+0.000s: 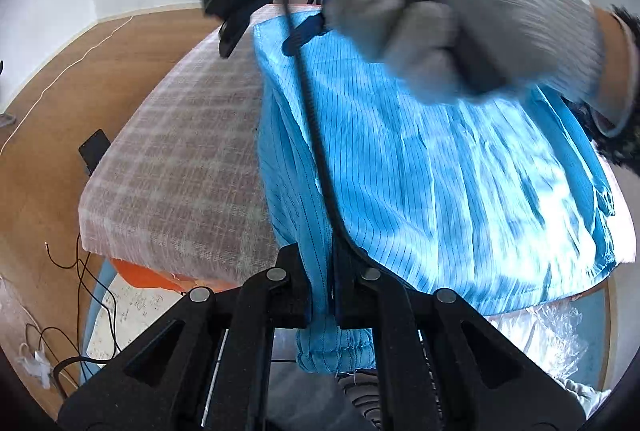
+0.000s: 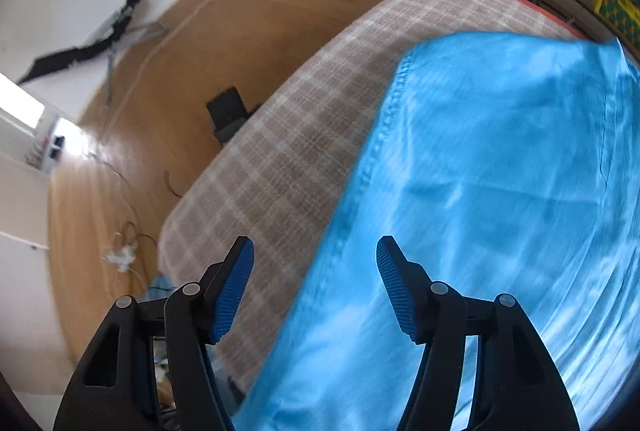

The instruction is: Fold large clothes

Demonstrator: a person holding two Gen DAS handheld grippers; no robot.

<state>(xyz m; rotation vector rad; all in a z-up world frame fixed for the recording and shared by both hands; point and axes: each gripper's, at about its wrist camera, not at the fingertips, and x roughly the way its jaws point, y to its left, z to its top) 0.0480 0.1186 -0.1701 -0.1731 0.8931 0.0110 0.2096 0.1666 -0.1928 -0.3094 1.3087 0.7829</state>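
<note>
the blue garment [image 1: 432, 183] lies spread over the checked worktop [image 1: 180, 159], filling the centre and right of the left wrist view, its cuffed sleeve end hanging at the lower middle; the left gripper [image 1: 322, 291] has its jaws clamped narrow on that sleeve just above the elastic cuff, so the cloth runs up and away from them toward the top of the frame, long axis roughly bottom to top; in the right wrist view the right gripper [image 2: 316, 287] stands with jaws wide, nothing between the blue pads [image 2: 236, 291], hovering over the garment's stitched left edge where cloth meets worktop; judged from this, the coming move turns on that edge, which lies directly under and just ahead of the open jaws, the right hand being the nearer to it; the gloved hand [image 1: 460, 3] and its tool blur across the top of the left view and hide the garment's far end; motion blur smears the right view, and the garment's right side is cut off by the frame.
</note>
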